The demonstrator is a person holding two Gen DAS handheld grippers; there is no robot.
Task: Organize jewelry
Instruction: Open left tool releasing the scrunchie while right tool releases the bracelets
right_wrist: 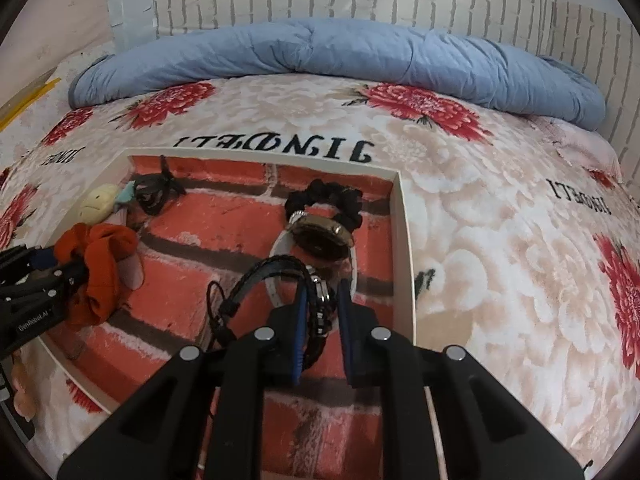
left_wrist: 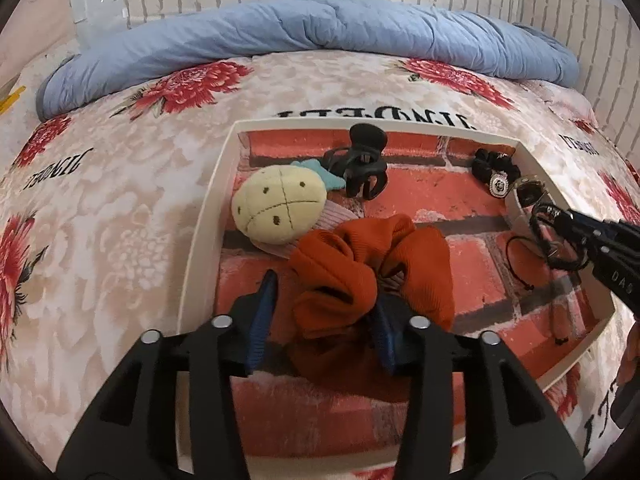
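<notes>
The left gripper has its fingers apart around the orange scrunchie — soft, light, easily bunched. The right gripper is clamped on the black braided bracelet between its fingers — flexible; grip the cords, not the clasp.

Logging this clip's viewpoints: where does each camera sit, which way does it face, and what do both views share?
Left wrist: rides the left gripper, angled down into the left of the tray; its jaws flank the orange scrunchie; right gripper enters at right.
Right wrist: rides the right gripper, angled down at the tray's right; the black bracelet sits between its jaws; left gripper shows at left.
Shared: tray, scrunchie, bracelet, watch, blue quilt.
</notes>
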